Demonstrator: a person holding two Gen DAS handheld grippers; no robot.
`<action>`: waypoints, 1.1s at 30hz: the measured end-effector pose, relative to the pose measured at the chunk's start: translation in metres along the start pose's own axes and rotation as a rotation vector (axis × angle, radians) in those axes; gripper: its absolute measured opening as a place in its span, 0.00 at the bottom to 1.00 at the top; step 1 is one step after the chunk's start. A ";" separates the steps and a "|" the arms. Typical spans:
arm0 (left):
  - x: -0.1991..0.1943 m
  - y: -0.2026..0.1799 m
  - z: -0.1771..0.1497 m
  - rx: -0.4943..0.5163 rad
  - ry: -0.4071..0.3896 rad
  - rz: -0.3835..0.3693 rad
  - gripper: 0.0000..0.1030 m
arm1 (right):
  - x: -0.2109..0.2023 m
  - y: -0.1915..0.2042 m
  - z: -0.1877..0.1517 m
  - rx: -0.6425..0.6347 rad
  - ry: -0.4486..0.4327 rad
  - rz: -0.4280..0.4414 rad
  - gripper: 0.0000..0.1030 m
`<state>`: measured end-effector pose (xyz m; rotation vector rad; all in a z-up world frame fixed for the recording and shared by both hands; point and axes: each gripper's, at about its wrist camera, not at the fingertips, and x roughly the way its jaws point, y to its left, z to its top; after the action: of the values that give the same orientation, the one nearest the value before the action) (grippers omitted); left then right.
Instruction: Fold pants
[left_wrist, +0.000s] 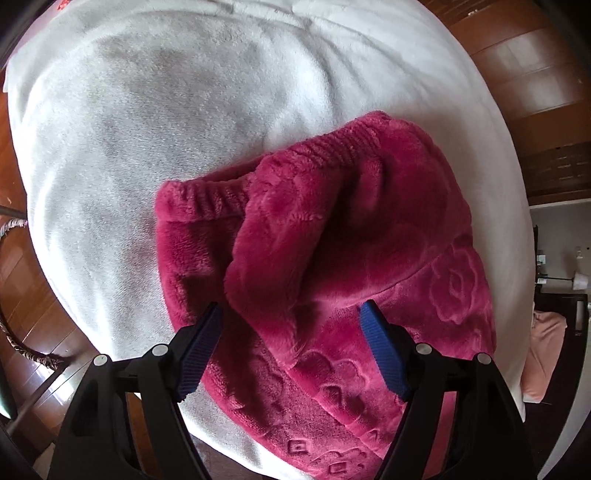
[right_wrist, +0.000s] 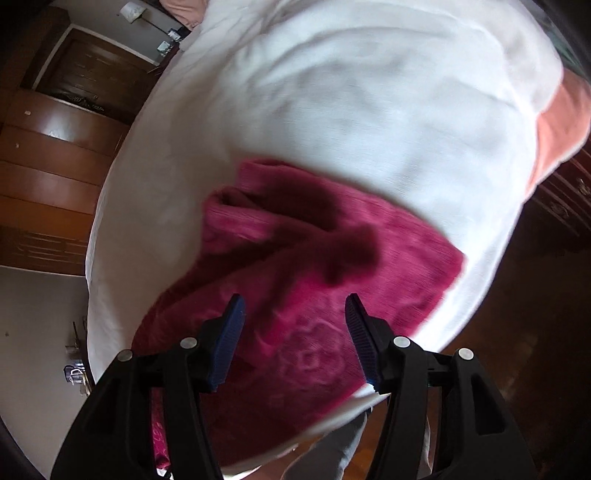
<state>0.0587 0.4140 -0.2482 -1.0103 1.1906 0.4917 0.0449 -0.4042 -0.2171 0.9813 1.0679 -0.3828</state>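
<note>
Magenta fleece pants (left_wrist: 332, 258) with an embossed flower pattern lie in a loose folded bundle on a white fleece blanket (left_wrist: 147, 129). The elastic waistband (left_wrist: 207, 194) faces the far left. My left gripper (left_wrist: 291, 312) is open just above the near fold of the pants, holding nothing. In the right wrist view the pants (right_wrist: 314, 277) look blurred. My right gripper (right_wrist: 293, 301) is open above them, empty. A part of the pants hangs over the blanket's near edge (right_wrist: 160, 439).
The blanket (right_wrist: 351, 92) covers a bed. Wooden floor (left_wrist: 22, 280) and dark wood cabinets (left_wrist: 532, 74) surround it. A pink cloth (right_wrist: 561, 125) lies at the bed's far right corner. A lamp (left_wrist: 578, 281) stands beyond the bed.
</note>
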 end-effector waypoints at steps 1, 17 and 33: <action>0.003 0.001 0.005 -0.005 0.004 -0.004 0.69 | 0.004 0.004 0.002 -0.006 -0.001 -0.006 0.56; -0.028 -0.022 0.026 0.021 -0.009 -0.075 0.06 | -0.048 0.047 0.005 -0.165 -0.082 -0.126 0.06; -0.020 0.008 0.005 0.106 0.019 0.198 0.10 | -0.010 -0.030 -0.054 -0.281 0.050 -0.387 0.24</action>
<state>0.0485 0.4256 -0.2322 -0.8122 1.3272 0.5693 -0.0102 -0.3783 -0.2303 0.5348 1.3203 -0.5081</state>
